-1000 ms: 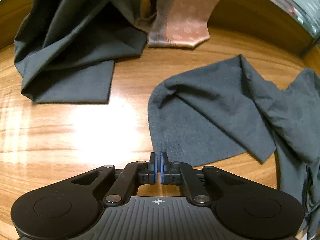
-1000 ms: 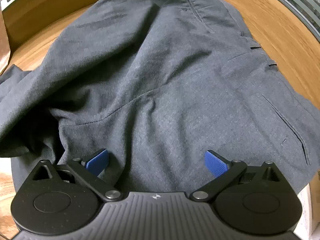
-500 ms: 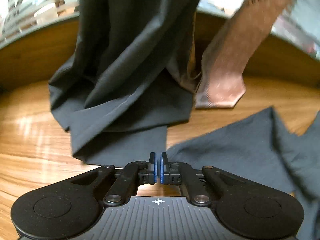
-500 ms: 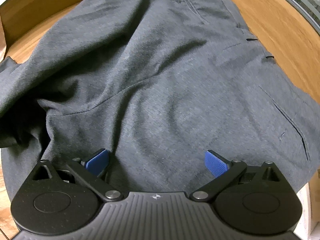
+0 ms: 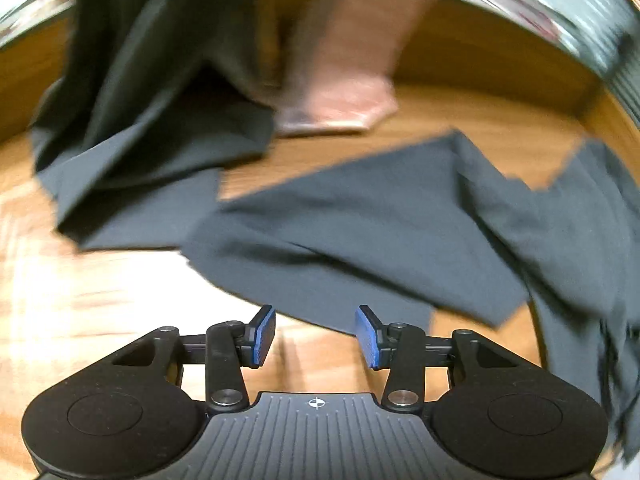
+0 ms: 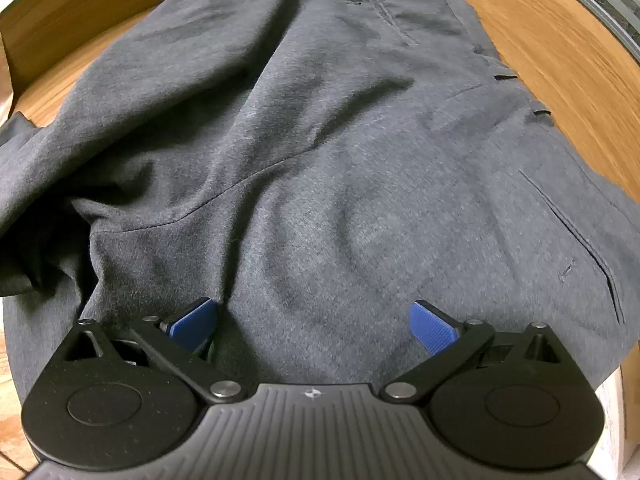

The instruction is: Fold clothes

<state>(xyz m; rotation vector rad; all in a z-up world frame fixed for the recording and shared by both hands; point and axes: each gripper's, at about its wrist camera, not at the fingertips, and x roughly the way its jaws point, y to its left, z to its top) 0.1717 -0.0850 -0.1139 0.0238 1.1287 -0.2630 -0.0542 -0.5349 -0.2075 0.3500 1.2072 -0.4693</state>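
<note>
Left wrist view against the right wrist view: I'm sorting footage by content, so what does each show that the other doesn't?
Only the left wrist view shows a pinkish patterned cloth, a darker hanging garment and the left gripper, whose jaws have just been opening with nothing between them. Only the right wrist view shows the trousers' pocket slit, belt loops and the open right gripper. Both show the grey trousers on the wooden table.

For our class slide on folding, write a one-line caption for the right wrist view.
Open right gripper poised over crumpled grey trousers on a wooden table.
</note>
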